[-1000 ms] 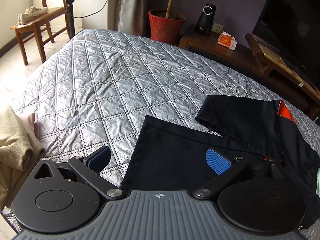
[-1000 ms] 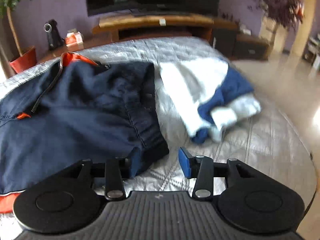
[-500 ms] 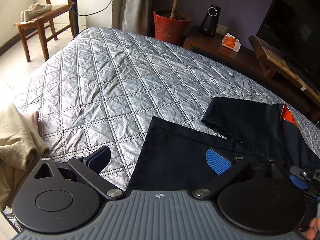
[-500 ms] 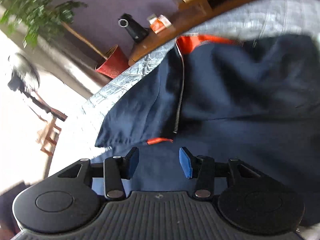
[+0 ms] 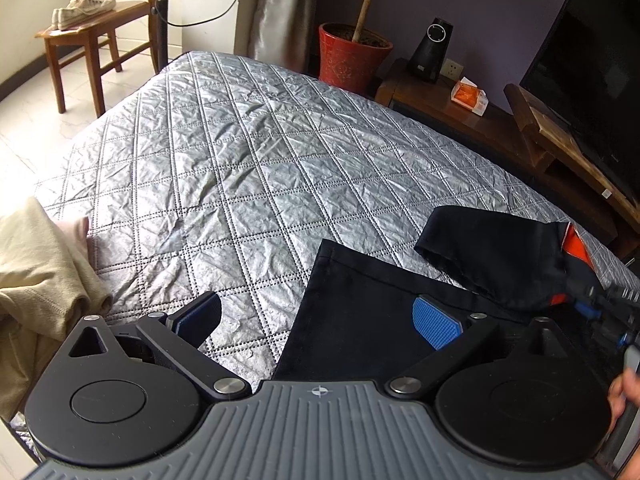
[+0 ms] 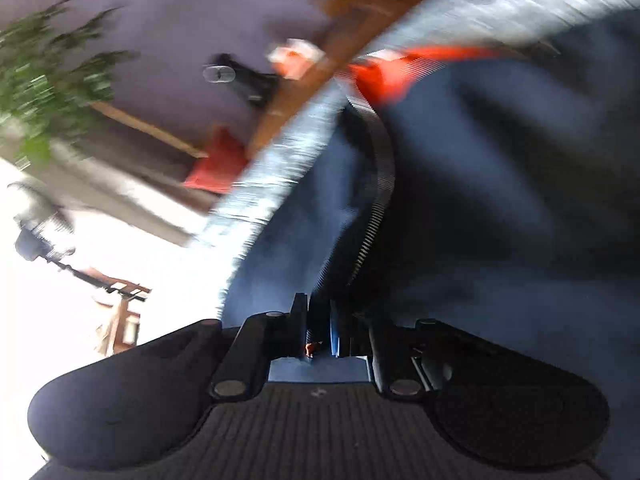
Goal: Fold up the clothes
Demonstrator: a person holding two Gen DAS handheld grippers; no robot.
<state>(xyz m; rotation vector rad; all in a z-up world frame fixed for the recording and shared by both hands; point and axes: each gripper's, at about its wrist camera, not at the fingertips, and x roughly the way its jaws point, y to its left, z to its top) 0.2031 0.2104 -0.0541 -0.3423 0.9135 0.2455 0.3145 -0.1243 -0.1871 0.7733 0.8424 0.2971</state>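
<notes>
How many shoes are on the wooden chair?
2. The shoes lie side by side on the seat of the chair at the far left, beyond the bed. More may be hidden behind them.

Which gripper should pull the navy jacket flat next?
Right. The right gripper has just closed on the navy jacket beside its zipper; the left gripper hangs open over the hem, gripping nothing.

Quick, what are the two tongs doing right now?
Left tongs: open, holding nothing.
Right tongs: just closed, pinching the dark jacket.
</notes>
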